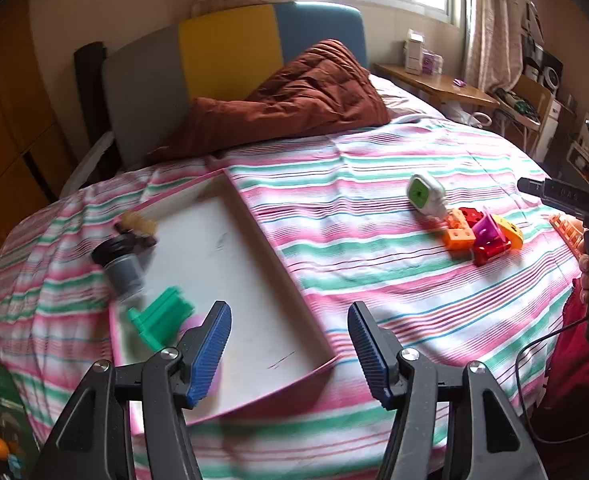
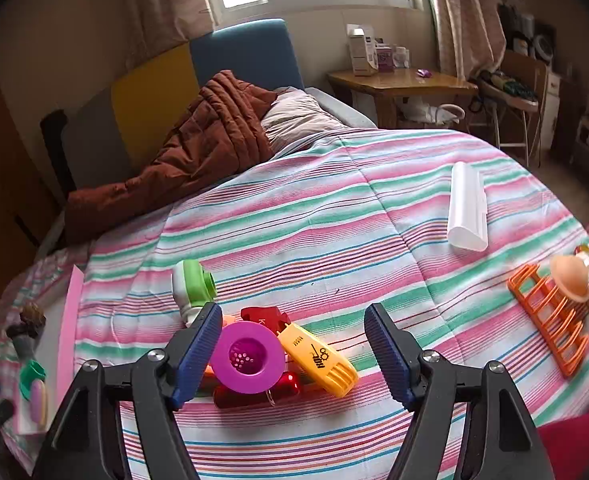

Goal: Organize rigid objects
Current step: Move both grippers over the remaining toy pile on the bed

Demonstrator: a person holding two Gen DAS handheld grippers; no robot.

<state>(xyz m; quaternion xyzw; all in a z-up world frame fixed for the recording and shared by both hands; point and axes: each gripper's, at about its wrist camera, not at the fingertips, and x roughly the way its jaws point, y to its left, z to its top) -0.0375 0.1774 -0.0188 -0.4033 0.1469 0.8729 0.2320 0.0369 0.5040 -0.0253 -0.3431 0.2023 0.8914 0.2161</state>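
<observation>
On the striped bedspread lies a white tray with a pink rim [image 1: 254, 220]. It holds a brush [image 1: 136, 226], a dark cylinder [image 1: 124, 268], a green plastic piece [image 1: 160, 318] and a pink disc. My left gripper [image 1: 288, 314] hovers open over the tray's near right edge, empty. My right gripper [image 2: 292, 312] stands open just above a small heap: a purple funnel-like cup [image 2: 248, 356], a yellow piece [image 2: 318, 360] and red pieces [image 2: 262, 392]. None is gripped. A green-and-white gadget [image 2: 192, 286] lies just beyond the left finger.
Right of the heap lie an orange rack [image 2: 550, 320], a peach suction cup [image 2: 570, 278] and a long white case [image 2: 468, 208]. A brown quilt [image 1: 294, 96] is piled at the headboard. A wooden side table [image 2: 398, 80] stands beyond the bed.
</observation>
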